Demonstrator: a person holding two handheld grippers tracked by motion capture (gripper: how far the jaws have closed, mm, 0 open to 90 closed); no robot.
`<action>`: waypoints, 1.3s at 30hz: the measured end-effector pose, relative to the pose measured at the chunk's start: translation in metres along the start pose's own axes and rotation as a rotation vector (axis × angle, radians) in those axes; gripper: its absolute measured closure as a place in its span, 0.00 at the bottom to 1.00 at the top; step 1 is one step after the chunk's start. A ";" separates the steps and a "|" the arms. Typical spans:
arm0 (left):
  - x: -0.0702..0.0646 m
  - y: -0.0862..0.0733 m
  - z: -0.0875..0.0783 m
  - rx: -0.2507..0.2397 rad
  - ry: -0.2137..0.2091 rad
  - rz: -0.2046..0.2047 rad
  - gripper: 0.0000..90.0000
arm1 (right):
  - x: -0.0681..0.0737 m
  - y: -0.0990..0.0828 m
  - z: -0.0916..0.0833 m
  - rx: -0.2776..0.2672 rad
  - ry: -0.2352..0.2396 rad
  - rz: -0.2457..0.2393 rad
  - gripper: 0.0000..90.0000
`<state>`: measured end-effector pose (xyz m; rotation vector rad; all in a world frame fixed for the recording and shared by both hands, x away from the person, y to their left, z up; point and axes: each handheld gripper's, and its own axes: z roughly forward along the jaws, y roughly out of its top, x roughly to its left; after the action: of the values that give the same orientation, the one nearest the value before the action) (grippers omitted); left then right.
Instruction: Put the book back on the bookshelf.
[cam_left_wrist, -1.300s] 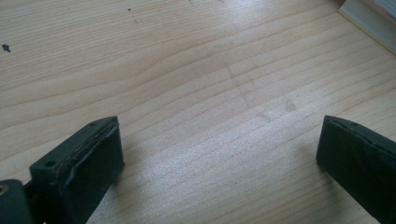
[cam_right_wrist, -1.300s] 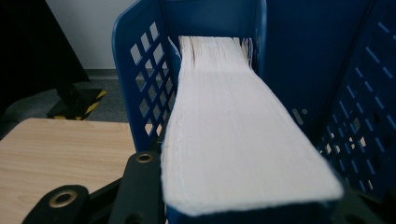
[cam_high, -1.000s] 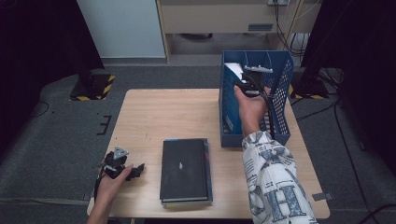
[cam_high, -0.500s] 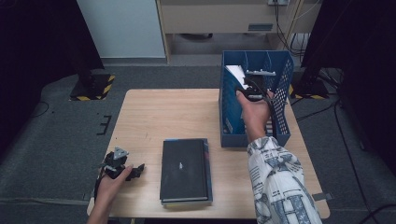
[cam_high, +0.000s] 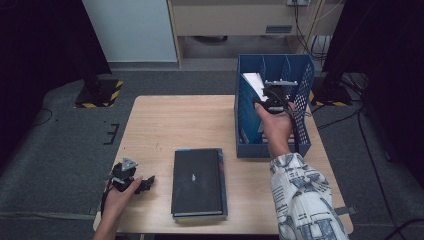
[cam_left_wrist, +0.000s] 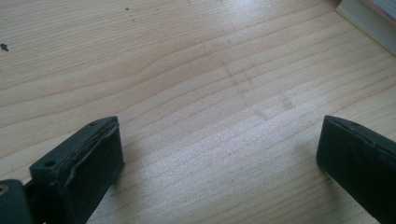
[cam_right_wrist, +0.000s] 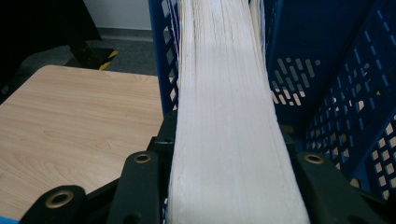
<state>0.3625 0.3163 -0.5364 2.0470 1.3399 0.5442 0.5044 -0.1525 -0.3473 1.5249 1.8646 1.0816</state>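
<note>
**Book Carried Deeper Into the Blue File Box**

Slightly farther toward the back of the blue file box (cam_high: 274, 145) is where the right gripper (cam_high: 272, 93) is now seen, compared with a second ago, the white-edged book (cam_right_wrist: 229, 121) having been carried along with it; the left gripper (cam_high: 131, 179) is seen where it was.

The right gripper's jaws are clamped on the book: in the right gripper view the pale page block is pressed between the two black jaws and runs up and away from them, into the box. In the high view the book (cam_high: 254, 82) is seen standing on edge in the box's left compartment, tilted, its white corner rising just beside the gripper. The right hand (cam_high: 276, 126) is held over the box, a patterned sleeve (cam_high: 302, 200) trailing back to the near table edge.

The left gripper's jaws are spread wide apart, with nothing between them; bare wood grain is seen below them in the left gripper view. The gripper is rested low at the near left corner of the wooden table (cam_high: 180, 120), held by the left hand (cam_high: 120, 197).

A black book (cam_high: 197, 181) is laid flat on the table between the two hands, near the front edge, well apart from the box.
</note>
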 end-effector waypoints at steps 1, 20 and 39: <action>0.000 0.000 0.000 -0.001 0.000 -0.001 0.00 | 0.001 -0.001 -0.001 -0.002 0.001 0.000 0.66; 0.000 0.000 0.000 -0.005 0.000 -0.005 0.00 | 0.007 0.006 0.004 0.018 0.023 -0.015 0.59; 0.000 0.000 0.001 -0.004 -0.002 -0.004 0.00 | 0.005 0.010 0.006 0.014 -0.005 0.014 0.67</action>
<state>0.3628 0.3157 -0.5367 2.0404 1.3404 0.5433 0.5138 -0.1457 -0.3417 1.5496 1.8645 1.0717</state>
